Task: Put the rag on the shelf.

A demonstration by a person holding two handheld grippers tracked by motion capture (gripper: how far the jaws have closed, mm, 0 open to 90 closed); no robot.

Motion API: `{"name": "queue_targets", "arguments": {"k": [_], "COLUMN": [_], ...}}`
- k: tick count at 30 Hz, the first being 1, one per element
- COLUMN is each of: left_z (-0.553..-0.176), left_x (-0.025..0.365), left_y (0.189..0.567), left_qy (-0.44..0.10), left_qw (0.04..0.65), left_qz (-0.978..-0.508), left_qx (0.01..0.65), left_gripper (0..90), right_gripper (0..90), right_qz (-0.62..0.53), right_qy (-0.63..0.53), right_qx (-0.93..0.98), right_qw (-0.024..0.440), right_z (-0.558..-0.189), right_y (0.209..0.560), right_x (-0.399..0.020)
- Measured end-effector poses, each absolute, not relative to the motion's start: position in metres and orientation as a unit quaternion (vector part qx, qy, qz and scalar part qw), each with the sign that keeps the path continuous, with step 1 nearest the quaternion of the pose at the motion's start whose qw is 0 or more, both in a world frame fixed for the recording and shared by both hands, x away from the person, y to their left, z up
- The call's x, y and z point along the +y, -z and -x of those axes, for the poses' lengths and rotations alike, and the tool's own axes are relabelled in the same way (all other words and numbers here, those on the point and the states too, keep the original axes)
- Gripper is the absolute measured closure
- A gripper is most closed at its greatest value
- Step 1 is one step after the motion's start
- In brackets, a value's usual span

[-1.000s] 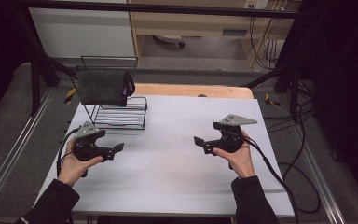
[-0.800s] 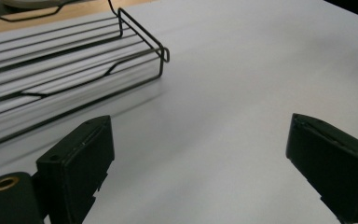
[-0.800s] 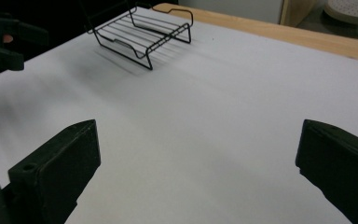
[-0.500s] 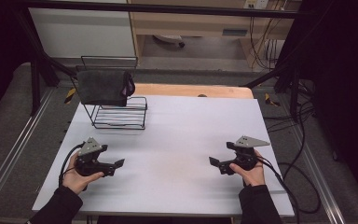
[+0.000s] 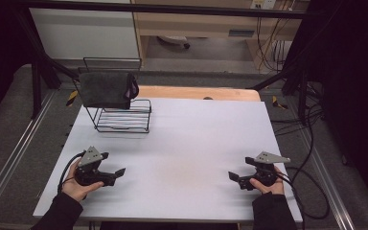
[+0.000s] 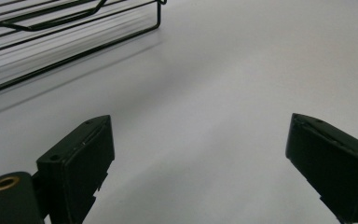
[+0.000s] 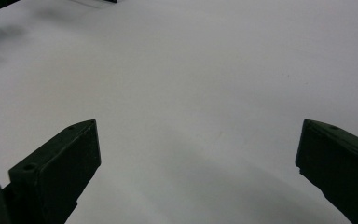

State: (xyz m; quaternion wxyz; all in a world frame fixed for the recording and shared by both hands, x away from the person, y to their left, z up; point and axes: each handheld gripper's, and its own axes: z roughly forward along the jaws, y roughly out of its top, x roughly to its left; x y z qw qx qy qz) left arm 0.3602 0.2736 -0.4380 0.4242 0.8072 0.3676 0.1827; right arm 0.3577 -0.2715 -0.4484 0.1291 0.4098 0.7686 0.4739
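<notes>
In the high view the left tool (image 5: 116, 173) sits at the lower left of the frame and the right tool (image 5: 234, 178) at the lower right, both low over the white surface (image 5: 196, 139) and well apart from each other, their tips turned inward toward the middle of the frame. Each is spread wide with only bare surface between its jaws, as both gripper views show. The nearest thing is the black wire rack (image 5: 123, 120) in the upper left of the high view, well apart from the left tool and farther still from the right one. A dark cloth (image 5: 104, 89) hangs over the rack's raised back rail, hiding most of that rail; a purplish edge shows at its right end. The rack's long axis runs left to right across the frame, its open shelf facing the lower edge. In the left gripper view only the rack (image 6: 70, 32) base wires cross the upper left corner, cut off by the frame and slightly blurred. The person's hands are partly cut off at the bottom of the high view.
</notes>
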Motion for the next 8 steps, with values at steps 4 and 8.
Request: {"name": "queue_targets", "arguments": {"k": [4,8], "left_z": [-0.3597,-0.3594], "left_x": [0.2739,0.2733], "left_y": [0.4402,0.4410], "left_qy": [-0.185,-0.182], "left_qw": [0.421,0.421], "left_qz": [-0.810,-0.811], "left_qx": [0.365,0.364], "left_gripper": [7.8,7.8], "right_gripper": [0.7,0.7], "right_qz": [-0.409,-0.409], "right_qy": [-0.471,-0.474], "right_qx": [0.771,0.770], "right_qw": [0.127,0.127], "right_z": [-0.3575,-0.3573], "right_y": [0.4508,0.4502], "right_x": [-0.2719,-0.2723]}}
